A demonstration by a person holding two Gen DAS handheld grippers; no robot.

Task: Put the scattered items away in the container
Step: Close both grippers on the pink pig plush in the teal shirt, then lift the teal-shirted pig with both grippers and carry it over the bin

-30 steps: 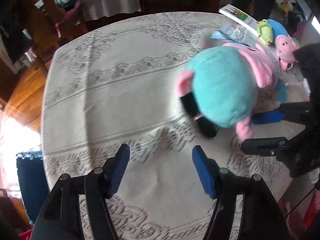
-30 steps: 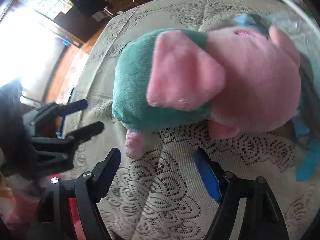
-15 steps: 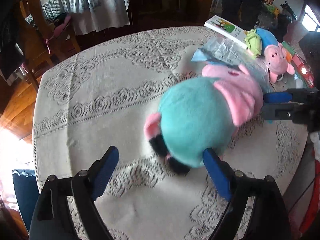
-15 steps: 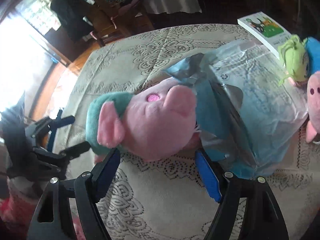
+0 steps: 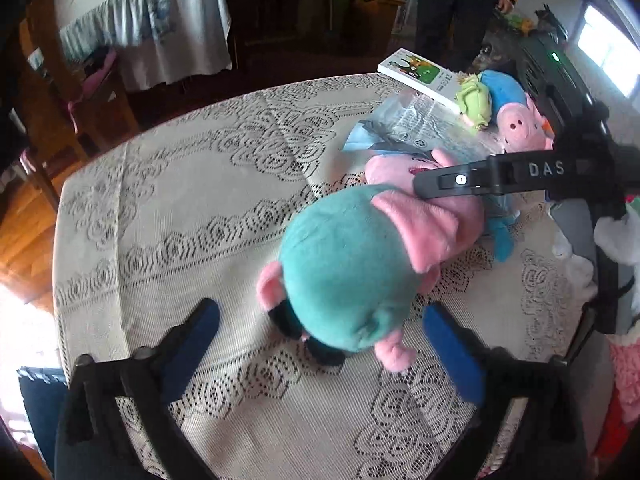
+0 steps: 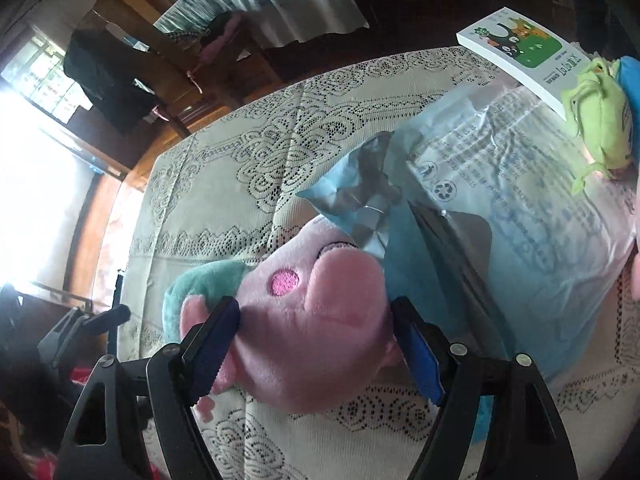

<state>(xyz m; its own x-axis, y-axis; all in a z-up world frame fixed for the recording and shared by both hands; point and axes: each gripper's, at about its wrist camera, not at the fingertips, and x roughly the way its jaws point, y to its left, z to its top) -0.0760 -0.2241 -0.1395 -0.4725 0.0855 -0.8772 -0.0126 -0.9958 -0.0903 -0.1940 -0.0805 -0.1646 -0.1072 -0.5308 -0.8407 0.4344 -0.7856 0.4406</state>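
Observation:
A plush pig [image 5: 348, 276] in a teal dress lies on the lace tablecloth [image 5: 180, 200], its pink head [image 6: 320, 320] at the mouth of a pale blue plastic bag [image 6: 500, 220]. My right gripper [image 6: 316, 348] is open, and the head fills the gap between its blue pads. In the left wrist view one black finger [image 5: 480, 178] of that gripper crosses over the pig's head. My left gripper [image 5: 324, 348] is open, with the pig's feet and lower body between its fingertips.
Past the bag [image 5: 412, 120] lie a white and green book [image 5: 420, 72], a small green plush [image 5: 474, 100] and a second pink pig in blue [image 5: 520, 124]. A person [image 5: 452, 0] stands beyond the table. A wooden chair [image 5: 92, 100] stands at the far left.
My right gripper has come forward until the pig's head sits between its pads. The pig has slid toward my left gripper, whose fingers now flank its lower body. Neither gripper's opening has changed.

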